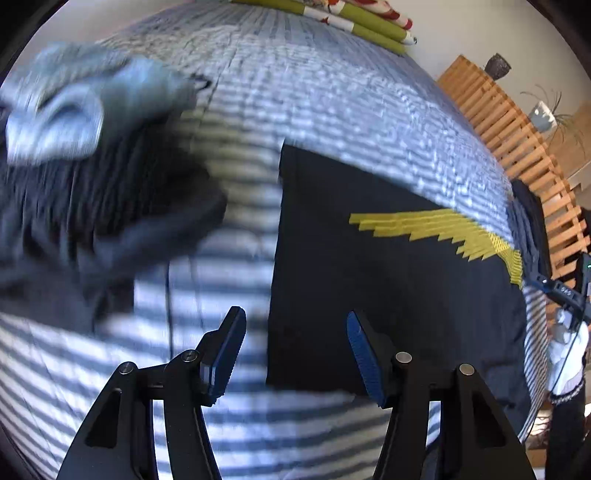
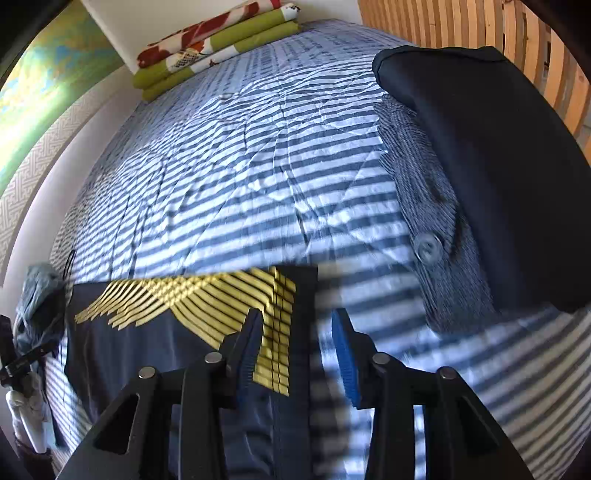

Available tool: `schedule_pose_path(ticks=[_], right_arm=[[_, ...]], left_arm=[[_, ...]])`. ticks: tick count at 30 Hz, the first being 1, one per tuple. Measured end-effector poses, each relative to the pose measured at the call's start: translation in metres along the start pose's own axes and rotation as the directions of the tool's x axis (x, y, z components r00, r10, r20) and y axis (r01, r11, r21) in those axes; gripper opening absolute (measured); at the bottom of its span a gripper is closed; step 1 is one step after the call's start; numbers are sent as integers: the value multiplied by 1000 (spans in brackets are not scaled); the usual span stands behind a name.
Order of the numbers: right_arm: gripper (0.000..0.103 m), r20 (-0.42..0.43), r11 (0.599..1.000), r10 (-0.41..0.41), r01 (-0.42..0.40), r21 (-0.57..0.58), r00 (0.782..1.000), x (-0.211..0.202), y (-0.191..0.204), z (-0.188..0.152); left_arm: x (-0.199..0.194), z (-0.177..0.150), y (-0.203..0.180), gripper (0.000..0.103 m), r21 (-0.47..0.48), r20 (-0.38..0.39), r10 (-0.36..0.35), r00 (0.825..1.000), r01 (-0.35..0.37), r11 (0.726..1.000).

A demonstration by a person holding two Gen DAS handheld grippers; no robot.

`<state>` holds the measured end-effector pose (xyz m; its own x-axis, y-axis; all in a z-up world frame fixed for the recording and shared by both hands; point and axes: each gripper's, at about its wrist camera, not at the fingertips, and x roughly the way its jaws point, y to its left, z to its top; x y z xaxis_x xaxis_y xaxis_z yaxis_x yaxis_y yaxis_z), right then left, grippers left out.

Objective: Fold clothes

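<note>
Both the left gripper point(image 1: 295, 354) and right gripper point(image 2: 301, 354) hang spread with nothing between their pads, over a dark shirt point(image 1: 388, 295) with a yellow print lying flat on the striped bedspread point(image 2: 240, 166). Beyond lie folded clothes point(image 2: 498, 166), a folded blanket point(image 2: 221, 40) and a wooden slatted railing point(image 1: 517, 147).

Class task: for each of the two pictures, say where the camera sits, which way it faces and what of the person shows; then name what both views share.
Left wrist: on the left tool, facing steeply down at the striped bedcover and the dark garment with yellow print; a gloved hand shows at the right edge.
Right wrist: on the right tool, facing down over the garment's edge, folded clothes pile to the right.
Shared: garment, bedcover, green folded blanket.
</note>
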<state>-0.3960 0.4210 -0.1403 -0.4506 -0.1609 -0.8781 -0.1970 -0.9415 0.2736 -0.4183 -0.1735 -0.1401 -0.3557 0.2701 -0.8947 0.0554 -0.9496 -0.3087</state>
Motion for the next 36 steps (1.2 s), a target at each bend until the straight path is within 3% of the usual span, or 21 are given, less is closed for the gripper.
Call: schedule_pose_path(ticks=[5, 6, 7, 8, 11, 13, 14, 15, 17, 20, 27, 31, 36], right_arm=[[39, -83, 998, 57, -57, 10, 995, -16, -10, -56], [39, -104, 998, 64, -65, 0, 992, -18, -9, -71], [39, -120, 998, 62, -63, -11, 991, -18, -7, -83], [39, -135, 998, 58, -61, -22, 989, -18, -5, -94], [39, -143, 998, 13, -22, -66, 990, -19, -1, -117], [39, -121, 996, -8, -3, -91, 993, -26, 1, -125], [39, -119, 996, -4, -7, -92, 993, -31, 0, -127], [39, -117, 996, 7, -17, -86, 993, -36, -2, -130], [39, -107, 996, 19, -28, -80, 994, -51, -7, -137], [39, -96, 997, 40, -46, -68, 995, -73, -17, -152], [39, -106, 995, 91, -95, -39, 990, -101, -31, -205], [39, -119, 997, 10, -19, -75, 993, -102, -35, -233], [39, -118, 998, -26, 19, -63, 993, -106, -40, -254]], left_arm=[[3, -20, 1, 59, 4, 8, -27, 1000, 27, 1000], [3, -21, -1, 51, 11, 8, -34, 999, 34, 999], [2, -22, -3, 36, 16, 2, -41, 999, 41, 999], [3, -23, -6, 5, 26, -21, -36, 999, 37, 999], [-13, -21, -12, 6, 17, -15, 4, 1000, -4, 1000], [-34, -19, -6, 12, -39, 54, 17, 998, -15, 999], [-46, -20, -5, 25, -46, 83, 71, 994, -68, 997], [-55, -22, -6, 47, -44, 82, 101, 991, -98, 994], [-74, -36, -7, 60, -26, 93, 53, 994, -51, 998], [-103, -71, -12, 60, -19, 120, 88, 989, -86, 996], [-143, -194, -43, 60, -26, 144, 17, 989, -13, 1000], [-142, -262, -68, 60, -17, 125, -14, 992, 16, 1000], [-128, -320, -79, 60, -42, 79, -43, 996, 47, 998]])
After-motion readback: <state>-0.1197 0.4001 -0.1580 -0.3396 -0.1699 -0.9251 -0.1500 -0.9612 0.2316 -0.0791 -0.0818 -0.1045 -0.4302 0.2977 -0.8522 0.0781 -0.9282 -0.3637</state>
